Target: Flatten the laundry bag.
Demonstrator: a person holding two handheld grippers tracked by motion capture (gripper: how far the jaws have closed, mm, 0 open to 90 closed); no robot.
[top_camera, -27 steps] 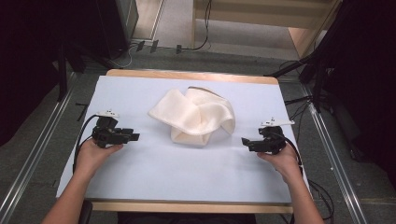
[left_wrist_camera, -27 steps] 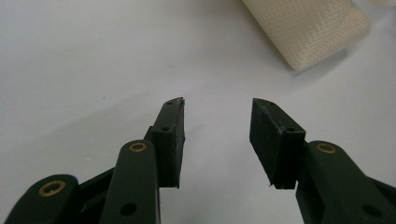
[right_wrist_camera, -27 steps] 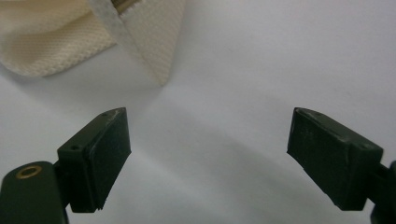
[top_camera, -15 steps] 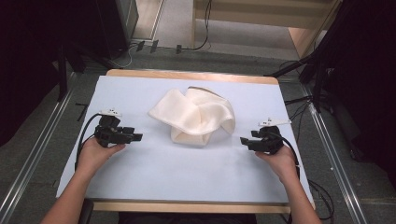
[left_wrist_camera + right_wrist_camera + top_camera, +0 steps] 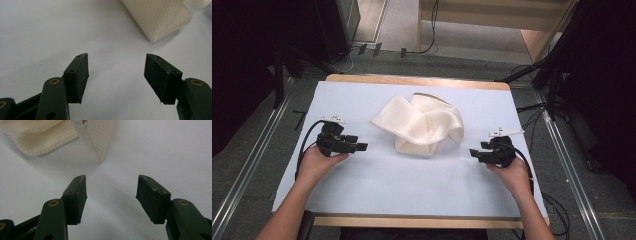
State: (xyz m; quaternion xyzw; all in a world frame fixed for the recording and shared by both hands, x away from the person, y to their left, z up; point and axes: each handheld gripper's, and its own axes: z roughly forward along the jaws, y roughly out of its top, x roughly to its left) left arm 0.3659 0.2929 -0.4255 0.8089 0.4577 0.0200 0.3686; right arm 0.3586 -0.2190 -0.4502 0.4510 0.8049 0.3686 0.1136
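A crumpled cream towel (image 5: 419,124) lies in a heap on the pale blue table (image 5: 412,185), a little behind its middle. My left gripper (image 5: 362,147) rests low over the table to the towel's left, jaws open and pointing at it, nothing between them. In the left gripper view (image 5: 116,66) a folded towel edge (image 5: 160,18) lies ahead and to the right. My right gripper (image 5: 473,153) sits to the towel's right, open and empty, pointing left. In the right gripper view (image 5: 111,186) a towel corner (image 5: 98,142) hangs just ahead of the jaws.
The table has a wooden rim (image 5: 417,80) at its far edge. Metal rails (image 5: 247,165) run along both sides on the floor. Cables (image 5: 532,107) lie on the floor right of the table. Dark equipment stands at the back left and right.
Both grippers have crept inward toward the towel, the left one rightward and the right one leftward. The towel has not moved.
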